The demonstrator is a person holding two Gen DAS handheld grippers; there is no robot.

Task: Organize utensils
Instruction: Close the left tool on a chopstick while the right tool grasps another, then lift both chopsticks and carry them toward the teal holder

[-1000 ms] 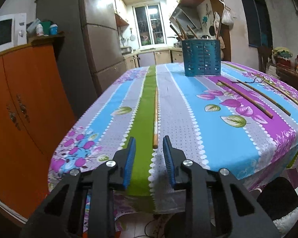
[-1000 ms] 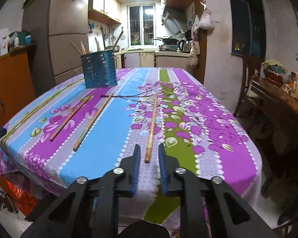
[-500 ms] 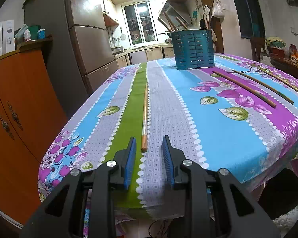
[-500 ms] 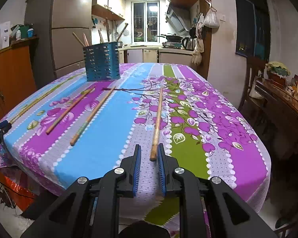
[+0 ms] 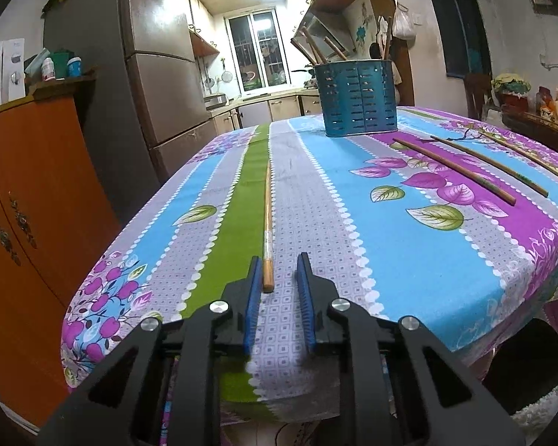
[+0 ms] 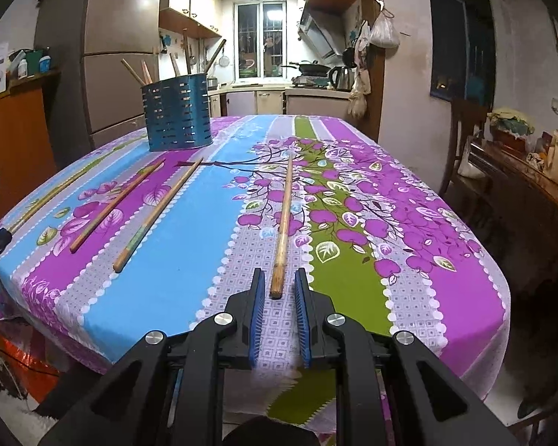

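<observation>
Left gripper (image 5: 279,278): jaws closing, near end of thin chopstick (image 5: 267,230) between them, against left pad; right pad not yet touching. Right gripper (image 6: 278,286): jaws narrowly apart around near end of thick chopstick (image 6: 283,223), slim gaps both sides, no clamp seen. Both sticks flat on counter (image 5: 409,252), pointing away. Blue holder (image 6: 176,113) stood far end, already holding sticks. Two more chopsticks (image 6: 137,204) loose between. Advised: centre left stick before closing; clamp squarely, lift level.
</observation>
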